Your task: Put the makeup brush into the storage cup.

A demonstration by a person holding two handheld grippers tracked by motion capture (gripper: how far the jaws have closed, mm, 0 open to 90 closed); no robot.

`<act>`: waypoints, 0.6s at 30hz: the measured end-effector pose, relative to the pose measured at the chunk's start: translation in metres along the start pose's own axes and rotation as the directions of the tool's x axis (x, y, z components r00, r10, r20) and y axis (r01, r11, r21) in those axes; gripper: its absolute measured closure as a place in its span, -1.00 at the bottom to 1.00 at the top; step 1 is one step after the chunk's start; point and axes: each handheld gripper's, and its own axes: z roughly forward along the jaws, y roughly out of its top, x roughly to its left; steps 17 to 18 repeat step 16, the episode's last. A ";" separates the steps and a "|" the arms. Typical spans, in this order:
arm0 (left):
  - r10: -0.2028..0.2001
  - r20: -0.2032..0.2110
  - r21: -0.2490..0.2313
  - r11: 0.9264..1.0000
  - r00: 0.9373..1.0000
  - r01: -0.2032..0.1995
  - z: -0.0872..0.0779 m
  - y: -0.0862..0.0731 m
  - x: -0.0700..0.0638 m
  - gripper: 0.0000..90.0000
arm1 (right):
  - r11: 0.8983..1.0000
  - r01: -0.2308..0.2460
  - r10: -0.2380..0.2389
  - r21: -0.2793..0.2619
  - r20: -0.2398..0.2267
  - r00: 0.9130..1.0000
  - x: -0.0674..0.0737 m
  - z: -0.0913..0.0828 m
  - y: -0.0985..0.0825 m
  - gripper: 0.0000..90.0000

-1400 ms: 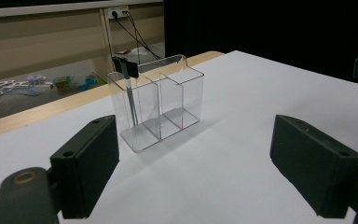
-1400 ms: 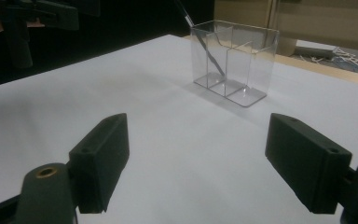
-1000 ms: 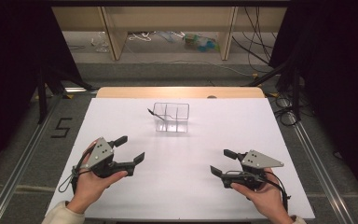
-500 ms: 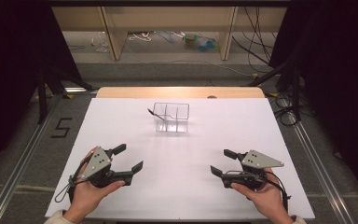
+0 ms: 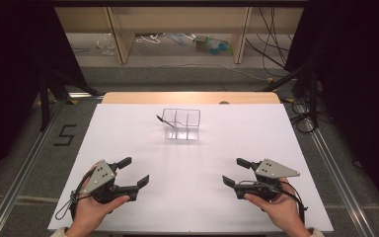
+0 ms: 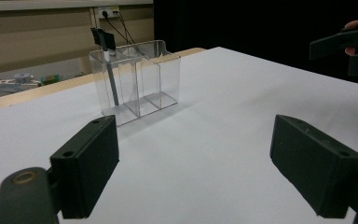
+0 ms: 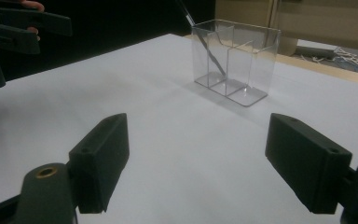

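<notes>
Surroundings of the workspace, high view.
The white counter [image 5: 192, 168] fills the centre of the frame, with a bare wooden edge strip [image 5: 190, 97] along its upper side. At upper centre stand wooden shelf legs [image 5: 120, 37], with loose cables and small clutter [image 5: 197, 42] on the floor between them. A figure "5" [image 5: 65, 135] is marked on the grey floor at left. Black curtains [image 5: 355, 74] close off both upper corners.
</notes>
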 end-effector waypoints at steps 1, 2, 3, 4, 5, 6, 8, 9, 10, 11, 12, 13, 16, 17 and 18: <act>-0.001 0.002 -0.001 1.000 1.000 0.001 0.000 0.000 0.000 -0.65 | 1.000 -0.006 0.006 0.004 0.002 1.000 0.001 0.000 0.000 -0.49; -0.002 0.001 0.000 1.000 1.000 0.002 0.001 -0.001 0.000 -0.65 | 1.000 -0.009 0.009 -0.006 -0.012 1.000 0.000 0.001 0.000 -0.49; -0.002 0.002 0.000 1.000 1.000 0.002 0.001 -0.001 0.000 -0.65 | 1.000 -0.003 0.002 -0.014 -0.019 1.000 0.000 0.002 -0.001 -0.49; -0.002 0.001 0.001 1.000 1.000 0.002 0.001 -0.001 0.000 -0.65 | 1.000 -0.006 0.006 -0.008 -0.014 1.000 0.000 0.001 0.000 -0.49; -0.005 0.002 0.002 1.000 1.000 0.005 0.002 -0.001 0.000 -0.65 | 1.000 -0.009 0.009 0.000 -0.015 1.000 -0.001 0.000 0.000 -0.49; 0.001 0.002 0.007 1.000 1.000 -0.001 0.002 -0.001 0.000 -0.65 | 1.000 0.004 -0.004 -0.007 -0.005 1.000 -0.002 0.000 0.000 -0.49; 0.003 0.002 0.008 1.000 1.000 -0.003 0.002 -0.002 0.001 -0.65 | 1.000 -0.011 0.011 0.001 -0.012 1.000 -0.001 0.001 -0.001 -0.50; 0.001 0.003 0.007 1.000 1.000 -0.001 0.002 -0.002 0.001 -0.65 | 1.000 -0.009 0.009 0.017 -0.008 1.000 -0.001 -0.001 0.000 -0.50; -0.008 0.001 0.008 1.000 1.000 0.008 0.003 -0.002 0.001 -0.65 | 1.000 -0.008 0.008 0.005 -0.015 1.000 -0.002 0.000 -0.001 -0.50; 0.001 0.004 0.010 1.000 1.000 -0.001 0.003 -0.002 0.001 -0.65 | 1.000 -0.007 0.007 -0.004 -0.018 1.000 -0.002 0.001 -0.001 -0.50; 0.000 0.004 0.013 1.000 1.000 0.000 0.003 -0.002 0.001 -0.65 | 1.000 -0.012 0.012 0.011 -0.006 1.000 -0.002 0.000 0.000 -0.50; -0.002 0.007 0.012 1.000 1.000 0.002 0.004 -0.002 0.001 -0.65 | 1.000 -0.001 0.001 0.007 0.003 1.000 -0.003 0.000 0.000 -0.50; -0.006 0.007 0.019 1.000 1.000 0.006 0.004 -0.002 0.000 -0.64 | 1.000 0.000 0.000 -0.003 0.001 1.000 -0.004 0.000 0.000 -0.50; -0.006 0.007 0.019 1.000 1.000 0.006 0.004 -0.002 0.000 -0.64 | 1.000 0.000 0.000 -0.003 0.001 1.000 -0.004 0.000 0.000 -0.50; -0.006 0.007 0.019 1.000 1.000 0.006 0.004 -0.002 0.000 -0.64 | 1.000 0.000 0.000 -0.003 0.001 1.000 -0.004 0.000 0.000 -0.50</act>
